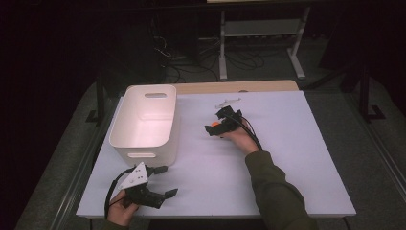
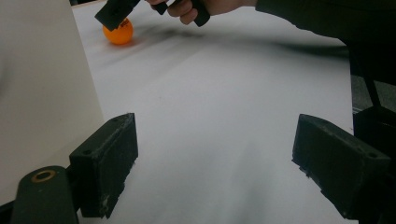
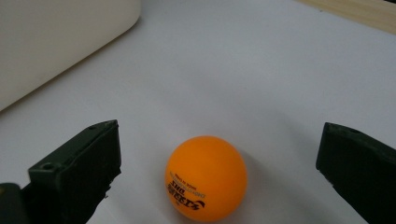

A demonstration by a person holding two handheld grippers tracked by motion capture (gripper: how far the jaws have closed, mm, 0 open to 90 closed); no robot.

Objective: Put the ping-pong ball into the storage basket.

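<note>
An orange ping-pong ball [image 3: 206,177] with black print rests on the white table sheet [image 3: 243,70], squarely between the wide-apart jaws of my right gripper [image 3: 224,151], which is open and not touching it. From above, the right gripper [image 1: 215,127] is at the table's middle, over the ball [image 1: 216,123]. My left gripper [image 1: 167,181] is open with nothing between its jaws, low near the front left edge, just in front of the white bin [image 1: 143,120]. In the left gripper view [image 2: 215,163] the ball [image 2: 118,31] lies far off under the right gripper [image 2: 116,11].
The white bin's wall [image 2: 42,93] stands close on the left gripper's left, and the bin [image 3: 56,42] lies beyond the ball. A small pale object [image 1: 227,102] lies behind the right gripper. A wooden strip [image 1: 234,86] runs along the table's far edge.
</note>
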